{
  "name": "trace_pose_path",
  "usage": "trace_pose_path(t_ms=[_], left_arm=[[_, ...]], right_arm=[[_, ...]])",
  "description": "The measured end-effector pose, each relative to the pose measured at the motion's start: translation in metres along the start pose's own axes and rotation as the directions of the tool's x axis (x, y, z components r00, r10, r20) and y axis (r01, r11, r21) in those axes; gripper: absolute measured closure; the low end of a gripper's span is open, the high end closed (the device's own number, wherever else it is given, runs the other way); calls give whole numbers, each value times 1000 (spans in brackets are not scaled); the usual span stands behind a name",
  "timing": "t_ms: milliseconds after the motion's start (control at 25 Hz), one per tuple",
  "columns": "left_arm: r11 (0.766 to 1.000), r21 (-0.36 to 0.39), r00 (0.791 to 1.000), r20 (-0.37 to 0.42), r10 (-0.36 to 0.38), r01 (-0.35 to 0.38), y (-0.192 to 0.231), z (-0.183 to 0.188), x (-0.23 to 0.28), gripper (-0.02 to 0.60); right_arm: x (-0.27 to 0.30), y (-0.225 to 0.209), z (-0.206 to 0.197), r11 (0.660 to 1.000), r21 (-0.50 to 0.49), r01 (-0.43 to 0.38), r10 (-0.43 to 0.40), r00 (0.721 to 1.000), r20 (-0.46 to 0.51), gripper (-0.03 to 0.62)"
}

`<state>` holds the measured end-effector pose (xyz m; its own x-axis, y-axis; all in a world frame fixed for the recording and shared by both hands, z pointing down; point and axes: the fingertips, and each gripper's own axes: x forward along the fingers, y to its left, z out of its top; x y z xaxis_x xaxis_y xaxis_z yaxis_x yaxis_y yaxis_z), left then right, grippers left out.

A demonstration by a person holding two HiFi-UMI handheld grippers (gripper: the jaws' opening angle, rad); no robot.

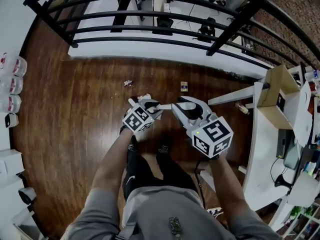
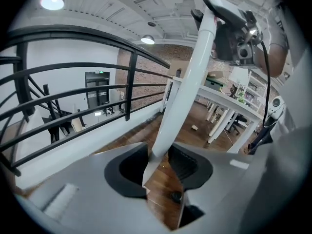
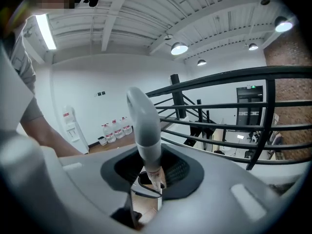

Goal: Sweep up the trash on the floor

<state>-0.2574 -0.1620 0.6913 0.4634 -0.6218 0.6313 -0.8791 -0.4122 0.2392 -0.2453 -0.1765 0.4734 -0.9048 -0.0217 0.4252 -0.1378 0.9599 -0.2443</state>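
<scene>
Gripping on both sides: left tongs (image 2: pixel 163 165) and right tongs (image 3: pixel 151 172) are each closed on a white shaft.

- **Left:** the pole (image 2: pixel 187 87) sits between the pads and slants up to just beside the right tongs.
- **Right:** the white-and-grey handle (image 3: pixel 144 126) has a curved top.
- **Unclear:** can't tell if pole and handle are one tool.
- **Hidden:** the lower ends are cut off under the jaws. From above, the marker cubes, forearms and the person's torso cover the rest.
- **Blurred:** a dark blob on the floor under the left jaws is too blurred to identify. A white bit at the left tip, seen from above, could be trash or part of the tool.

Trash:
- **Scrap:** a crumpled scrap (image 1: pixel 128 83) lies on the wood floor (image 1: pixel 75 134), ahead of the left tongs toward the railing (image 1: pixel 231 26), apart from the tips.
- **Packet:** a small tan packet (image 1: pixel 184 86) is on the floor ahead of the gap between both tongs, apart from them.
- **Bottle-like thing:** this (image 1: pixel 242 108) lies by the white table (image 1: pixel 262 149), right of the right tongs. It is too small to be sure.
</scene>
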Motion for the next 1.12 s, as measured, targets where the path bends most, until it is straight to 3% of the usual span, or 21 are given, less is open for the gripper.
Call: trace_pose_path(t_ms=[240, 360, 480, 680, 840, 1120], left_arm=[[996, 91, 999, -38, 4, 0, 65, 0, -50, 448], [988, 141, 995, -92, -44, 57, 104, -8, -61, 444], [965, 215, 979, -168, -115, 150, 142, -20, -60, 443], [896, 280, 916, -307, -257, 345, 173, -53, -47, 443], [850, 286, 880, -321, -350, 442, 177, -58, -25, 441], [749, 296, 792, -384, -475, 593, 118, -49, 3, 440]], right_arm=[[46, 7, 32, 996, 78, 37, -42, 997, 69, 496], [77, 1, 33, 978, 183, 104, -121, 989, 84, 496], [110, -6, 27, 935, 302, 188, -227, 969, 97, 496], [154, -13, 1, 833, 446, 327, -388, 920, 51, 496], [161, -25, -9, 759, 489, 430, -494, 870, 1, 496], [104, -33, -32, 634, 522, 571, -621, 778, -97, 496]])
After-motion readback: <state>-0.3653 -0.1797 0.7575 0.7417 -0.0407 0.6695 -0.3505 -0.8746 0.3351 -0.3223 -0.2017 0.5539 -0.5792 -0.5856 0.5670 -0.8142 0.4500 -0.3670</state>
